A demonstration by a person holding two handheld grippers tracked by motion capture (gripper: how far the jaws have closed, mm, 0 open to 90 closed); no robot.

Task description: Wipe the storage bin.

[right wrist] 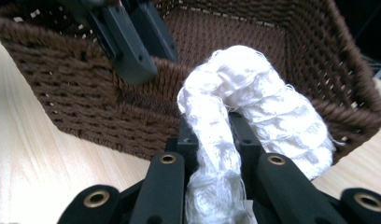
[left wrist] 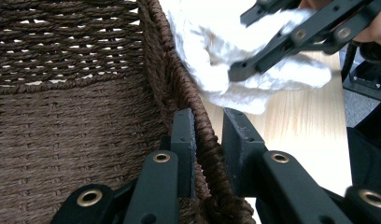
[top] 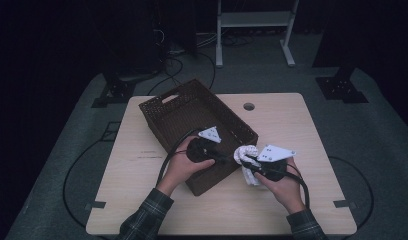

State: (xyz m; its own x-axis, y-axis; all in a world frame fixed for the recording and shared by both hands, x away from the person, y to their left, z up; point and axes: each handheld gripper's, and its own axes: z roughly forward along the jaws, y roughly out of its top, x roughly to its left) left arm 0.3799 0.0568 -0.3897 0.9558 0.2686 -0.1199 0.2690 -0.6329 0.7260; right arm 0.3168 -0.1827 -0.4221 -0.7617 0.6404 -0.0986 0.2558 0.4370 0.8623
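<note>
From the high view, a brown woven basket (top: 192, 117) is seen standing on the pale worktop (top: 302, 130), with the left claw (top: 227, 159) at its near right wall and the right claw (top: 246, 162) just right of that wall; the grips themselves are too small to be read there. A round hole (top: 249, 106) in the worktop is seen beyond both claws.

In the left gripper view, the left claw (left wrist: 209, 140) is seen clamped on the basket's rim (left wrist: 205, 135), one jaw inside the wall and one outside, the woven edge pinched between them. Beyond and to the right of it, the right claw (left wrist: 254, 65) is shown pressed into a white cloth (left wrist: 212, 51) that hangs over the worktop beside the basket.

In the right gripper view, the right claw (right wrist: 212, 135) is seen closed on the white cloth (right wrist: 254, 98), a twisted bundle being squeezed between the jaws. The cloth is fluffy and fibrous, rolled into a thick rope that arches up and over to the right of the claw, against the basket's outer wall (right wrist: 76, 102). The left claw (right wrist: 142, 51) is seen above and to the left, on the rim.
</note>
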